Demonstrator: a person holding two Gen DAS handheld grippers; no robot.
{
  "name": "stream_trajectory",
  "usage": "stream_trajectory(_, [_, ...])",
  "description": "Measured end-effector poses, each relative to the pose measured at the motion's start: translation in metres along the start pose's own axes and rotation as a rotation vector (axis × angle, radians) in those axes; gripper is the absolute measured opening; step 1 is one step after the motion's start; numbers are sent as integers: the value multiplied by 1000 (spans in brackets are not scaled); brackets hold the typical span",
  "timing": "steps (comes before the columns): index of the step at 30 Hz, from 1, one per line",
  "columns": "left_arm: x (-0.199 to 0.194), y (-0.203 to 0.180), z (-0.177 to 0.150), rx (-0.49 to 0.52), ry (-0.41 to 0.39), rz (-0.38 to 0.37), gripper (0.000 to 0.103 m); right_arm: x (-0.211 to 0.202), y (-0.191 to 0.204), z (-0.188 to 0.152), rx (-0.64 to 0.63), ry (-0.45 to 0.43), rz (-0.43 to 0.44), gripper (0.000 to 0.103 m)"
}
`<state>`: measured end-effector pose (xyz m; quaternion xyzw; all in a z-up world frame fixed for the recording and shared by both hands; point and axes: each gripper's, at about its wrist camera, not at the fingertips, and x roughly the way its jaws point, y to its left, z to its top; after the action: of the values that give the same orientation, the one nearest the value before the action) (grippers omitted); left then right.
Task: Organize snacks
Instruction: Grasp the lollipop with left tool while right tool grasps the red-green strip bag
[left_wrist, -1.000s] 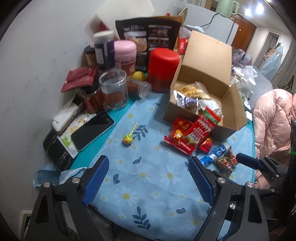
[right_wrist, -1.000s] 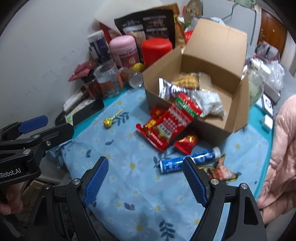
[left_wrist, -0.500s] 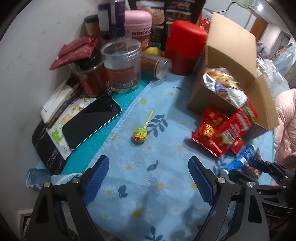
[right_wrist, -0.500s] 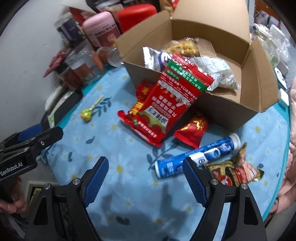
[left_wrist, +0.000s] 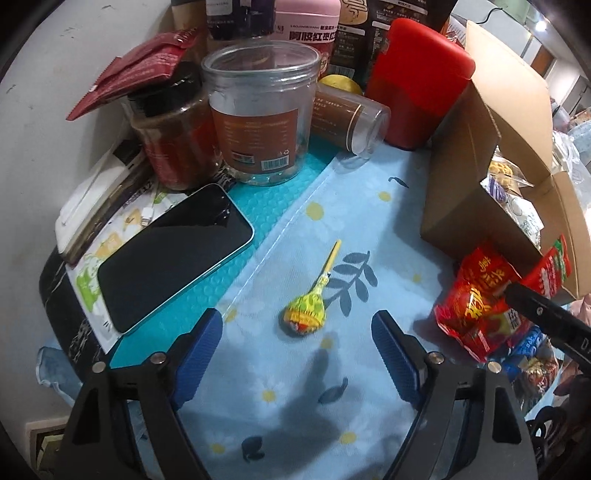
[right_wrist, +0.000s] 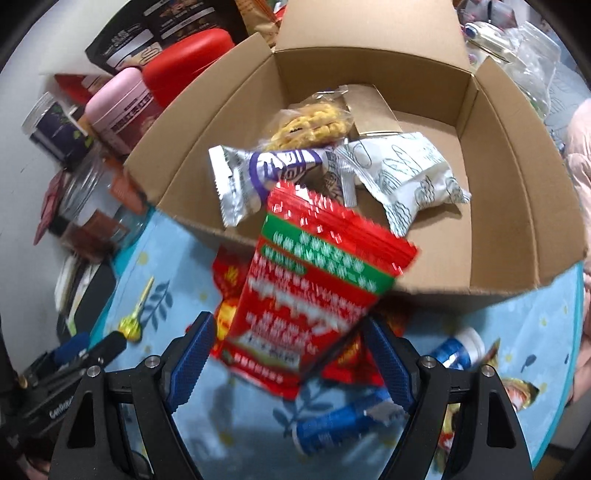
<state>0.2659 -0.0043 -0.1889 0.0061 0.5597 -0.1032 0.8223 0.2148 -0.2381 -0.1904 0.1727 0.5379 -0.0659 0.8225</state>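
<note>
- Left gripper (left_wrist: 297, 341) has come down over the lollipop (left_wrist: 303, 314), which now lies just ahead of and between its blue pads; a second ago it was far up the floral cloth (left_wrist: 280, 398).
- Its jaws are closing a little but remain wide apart, touching nothing.
- Right gripper (right_wrist: 286, 345) has likewise dropped toward the big red-and-green snack bag (right_wrist: 314, 291), which leans on the front wall of the cardboard box (right_wrist: 517, 177).
- Its jaws stand apart and unchanged; the bag's lower end sits between them, pads not pressing.
- Box already holds three packets; a blue tube (right_wrist: 354, 421) and small red packets remain on the cloth.
- Judgement: both hands have finished the approach; two pickups look imminent, then transfer into the box.
</note>
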Motion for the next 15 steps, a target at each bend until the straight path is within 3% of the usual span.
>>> stream_trajectory(8, [16, -4, -2, -1, 20, 12, 63, 10, -3, 8, 43, 0, -5, 81])
stream_trajectory(9, [18, -5, -2, 1, 20, 15, 60, 10, -4, 7, 41, -1, -4, 78])
stream_trajectory(11, [25, -8, -1, 7, 36, 23, 39, 11, -6, 6, 31, 3, 3, 73])
stream_trajectory(13, [29, -9, -1, 14, 46, 23, 26, 12, -6, 5, 24, 15, 29, 59])
stream_trajectory(15, [29, -12, -1, 32, 49, 16, 26, 11, -5, 4, 12, 11, 39, 54])
